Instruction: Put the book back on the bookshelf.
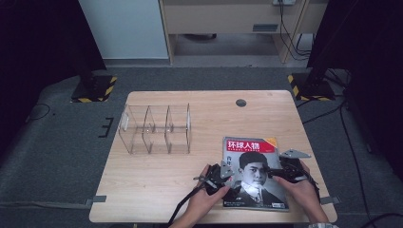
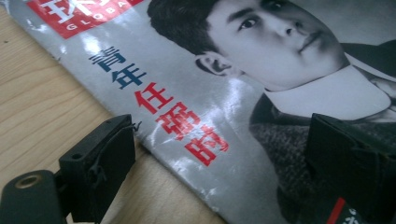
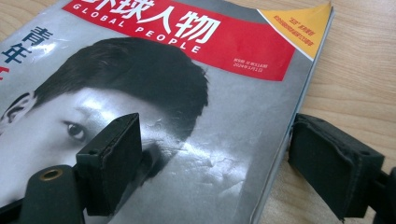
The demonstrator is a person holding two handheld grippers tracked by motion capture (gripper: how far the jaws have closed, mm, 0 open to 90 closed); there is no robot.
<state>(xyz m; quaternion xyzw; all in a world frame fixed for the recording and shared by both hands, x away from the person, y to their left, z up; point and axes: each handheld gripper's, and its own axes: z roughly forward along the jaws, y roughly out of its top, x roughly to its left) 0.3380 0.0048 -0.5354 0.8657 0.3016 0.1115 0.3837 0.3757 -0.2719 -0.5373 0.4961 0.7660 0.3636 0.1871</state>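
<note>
At the near right of the wooden table (image 1: 157, 180) a magazine (image 1: 252, 173) is straddled at its left edge by the left gripper (image 2: 219, 163) and at its right edge by the right gripper (image 3: 215, 163), both spread open, seemingly without clamping. Farther left, a clear divided organiser (image 1: 154, 129) is seen.

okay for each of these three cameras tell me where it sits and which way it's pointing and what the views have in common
High view: above the person's side, facing forward and down on the table; both hands, left gripper and right gripper show.
Left gripper view: rides the left gripper, its open jaws straddling the magazine edge.
Right gripper view: rides the right gripper, its open jaws straddling the opposite edge.
Shared: all three show the magazine.
</note>
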